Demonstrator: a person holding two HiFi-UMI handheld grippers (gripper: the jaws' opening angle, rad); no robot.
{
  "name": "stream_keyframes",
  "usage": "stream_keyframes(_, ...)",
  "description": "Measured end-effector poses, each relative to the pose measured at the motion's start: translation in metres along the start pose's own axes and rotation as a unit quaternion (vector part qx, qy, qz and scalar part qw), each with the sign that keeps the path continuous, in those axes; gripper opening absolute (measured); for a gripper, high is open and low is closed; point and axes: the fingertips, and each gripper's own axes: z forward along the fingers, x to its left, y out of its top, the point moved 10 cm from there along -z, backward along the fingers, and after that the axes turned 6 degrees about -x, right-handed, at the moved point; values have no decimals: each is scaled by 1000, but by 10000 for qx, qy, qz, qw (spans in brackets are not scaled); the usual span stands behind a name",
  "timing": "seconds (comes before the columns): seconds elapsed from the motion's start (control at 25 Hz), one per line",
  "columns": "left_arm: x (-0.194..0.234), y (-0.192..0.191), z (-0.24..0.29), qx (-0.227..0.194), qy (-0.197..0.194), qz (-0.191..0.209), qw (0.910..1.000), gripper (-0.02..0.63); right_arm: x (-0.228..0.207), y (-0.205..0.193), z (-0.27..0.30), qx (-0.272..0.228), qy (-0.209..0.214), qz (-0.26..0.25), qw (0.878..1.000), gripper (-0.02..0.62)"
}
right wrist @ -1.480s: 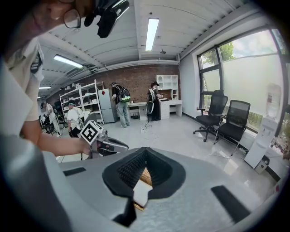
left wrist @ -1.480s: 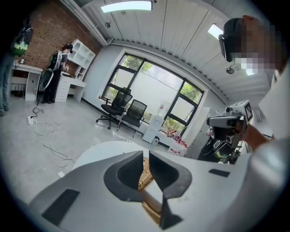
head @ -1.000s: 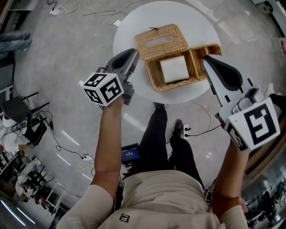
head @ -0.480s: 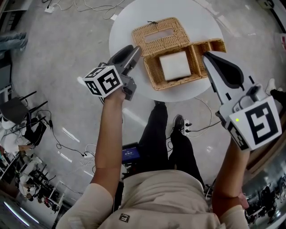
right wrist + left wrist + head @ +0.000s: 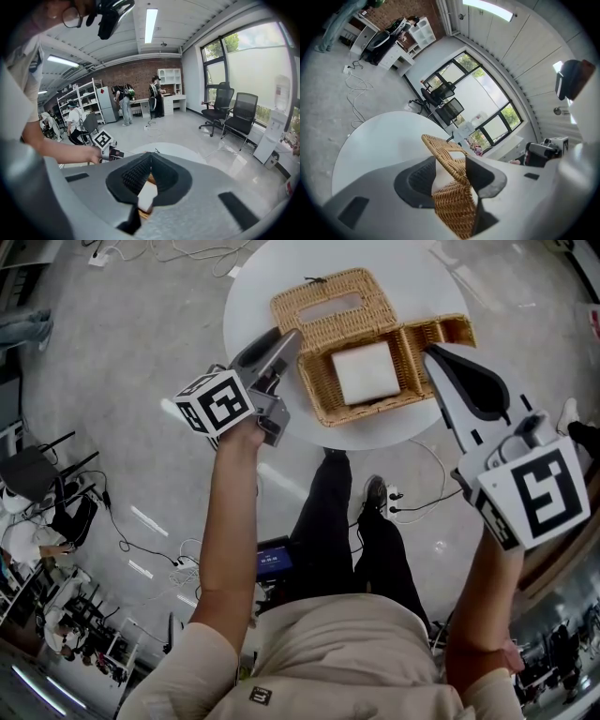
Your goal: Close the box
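**Head view.** The wicker box (image 5: 323, 397) sits on the round white table (image 5: 251, 306) at the top centre of the frame. Its lid (image 5: 314, 317) is thrown back toward the upper left. A white stack (image 5: 366, 371) lies in the open body, and a smaller wicker side flap (image 5: 442, 332) hangs out at the upper right. My left gripper (image 5: 281, 341) points in from the left, its tips at the box's left edge where lid and body meet. My right gripper (image 5: 433, 354) points in from the right, its tip beside the side flap.

**Left gripper view.** My left gripper (image 5: 451, 161) has its jaws opening, standing fairly wide. The lid (image 5: 439, 144) rises as a woven corner in the middle of the frame. The box (image 5: 452, 208) runs down between my two pads toward the bottom edge. The weave lies close against the right-hand pad, but I am not clamping it. The table (image 5: 375, 140) spreads out on the left, with office chairs (image 5: 443, 96) before the windows above it.

**Right gripper view.** My right gripper (image 5: 150, 157) has its jaws drawn together so that the tips meet at frame centre, with nothing gripped. Through the slit below them I see a bit of the box (image 5: 150, 179) and the white stack (image 5: 145, 196). At middle left my own hand (image 5: 89, 152) holds the other gripper's marker cube (image 5: 103, 139).
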Motion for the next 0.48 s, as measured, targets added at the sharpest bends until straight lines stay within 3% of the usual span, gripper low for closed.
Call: stream_keyframes(0.48, -29, 14, -13, -378, -212, 477, 9979, 172, 1, -5, -10, 14, -49, -35, 10000, -5)
